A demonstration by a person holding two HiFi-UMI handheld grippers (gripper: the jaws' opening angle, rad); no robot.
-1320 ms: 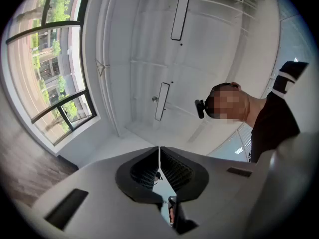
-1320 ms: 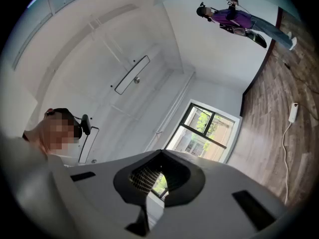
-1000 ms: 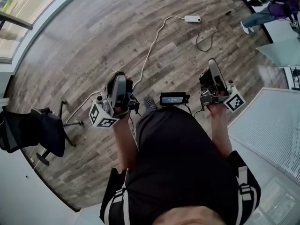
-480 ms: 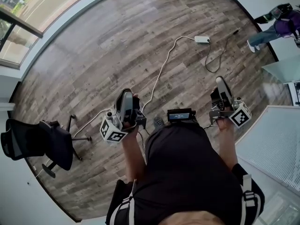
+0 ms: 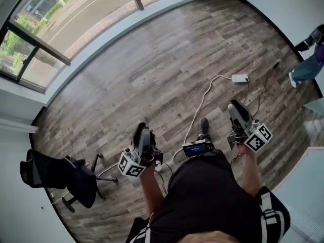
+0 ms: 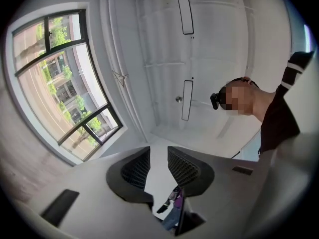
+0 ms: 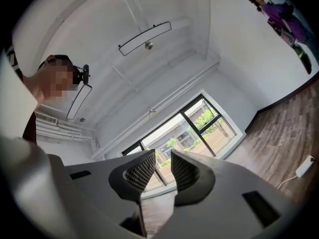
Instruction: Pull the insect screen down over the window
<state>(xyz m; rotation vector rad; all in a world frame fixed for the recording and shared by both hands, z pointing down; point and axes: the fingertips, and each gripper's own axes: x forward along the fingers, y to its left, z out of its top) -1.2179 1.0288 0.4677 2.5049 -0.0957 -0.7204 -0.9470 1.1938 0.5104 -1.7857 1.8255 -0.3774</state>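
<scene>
The window (image 5: 76, 24) runs along the far wall at the top left of the head view; I cannot make out an insect screen on it. My left gripper (image 5: 143, 133) is held low in front of the person's body, well short of the window. In the left gripper view its jaws (image 6: 158, 156) point up at the ceiling, with the window (image 6: 55, 83) off to the left. They are opening and nothing is between them. My right gripper (image 5: 237, 109) is level with it. Its jaws (image 7: 162, 158) stand slightly apart and empty, with the window (image 7: 184, 126) behind them.
A black office chair (image 5: 55, 173) stands on the wood floor at the left. A white power strip (image 5: 239, 78) with its cable lies ahead on the right. Another person's legs (image 5: 306, 67) show at the right edge. A small screen device (image 5: 196, 148) sits at my waist.
The head view has swung up toward the window, which now fills much more of the top left. Both grippers and the chair sit lower in the picture.
</scene>
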